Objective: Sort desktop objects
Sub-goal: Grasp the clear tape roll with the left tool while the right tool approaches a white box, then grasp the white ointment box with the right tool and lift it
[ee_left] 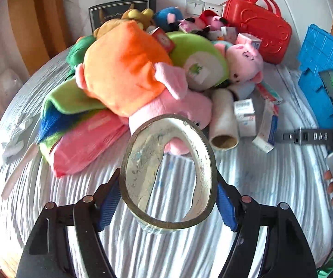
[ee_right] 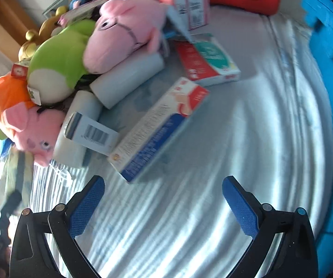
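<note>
While its blue pads pinch a worn, brown-rimmed roll of tape [ee_left: 168, 173], the left gripper [ee_left: 168, 199] hangs over a striped white-and-grey cloth-covered table [ee_left: 259, 180].

Beyond the roll lies a heap of plush toys, topped by an orange-and-pink pig [ee_left: 129, 74]; the right gripper [ee_right: 163, 205] stands open and empty near a blue-and-red carton [ee_right: 157, 127].

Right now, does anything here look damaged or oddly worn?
Yes: the tape roll clamped in the left gripper is squashed into an oval, and its inner cardboard looks scuffed and stained.
</note>
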Demonstrator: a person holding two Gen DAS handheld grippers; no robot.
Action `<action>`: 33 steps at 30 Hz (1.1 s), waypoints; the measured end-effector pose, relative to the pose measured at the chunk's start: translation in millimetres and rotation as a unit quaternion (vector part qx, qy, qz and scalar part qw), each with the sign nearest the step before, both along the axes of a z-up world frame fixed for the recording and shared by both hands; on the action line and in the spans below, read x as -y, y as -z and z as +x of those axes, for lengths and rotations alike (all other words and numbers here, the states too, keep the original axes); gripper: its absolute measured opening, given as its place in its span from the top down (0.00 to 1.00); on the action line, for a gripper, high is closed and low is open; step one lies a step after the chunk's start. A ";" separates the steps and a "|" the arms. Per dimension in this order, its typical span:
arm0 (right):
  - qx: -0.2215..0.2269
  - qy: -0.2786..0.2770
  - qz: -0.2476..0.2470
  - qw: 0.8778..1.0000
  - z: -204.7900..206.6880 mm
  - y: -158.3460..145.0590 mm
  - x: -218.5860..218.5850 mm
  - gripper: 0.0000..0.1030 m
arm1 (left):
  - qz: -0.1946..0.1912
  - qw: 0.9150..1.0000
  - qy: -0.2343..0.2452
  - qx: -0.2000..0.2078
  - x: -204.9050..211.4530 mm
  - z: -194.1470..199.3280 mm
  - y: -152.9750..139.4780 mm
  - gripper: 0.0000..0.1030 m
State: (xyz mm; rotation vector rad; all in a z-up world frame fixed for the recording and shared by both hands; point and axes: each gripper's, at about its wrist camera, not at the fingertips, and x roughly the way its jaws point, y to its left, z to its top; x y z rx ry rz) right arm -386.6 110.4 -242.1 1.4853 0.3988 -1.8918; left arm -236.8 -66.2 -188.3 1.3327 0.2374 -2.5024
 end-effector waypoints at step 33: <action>-0.074 0.027 0.038 0.996 5.6 18.1 3.7 0.62 | 0.022 0.998 0.018 0.058 -22.9 -22.6 49.4 0.27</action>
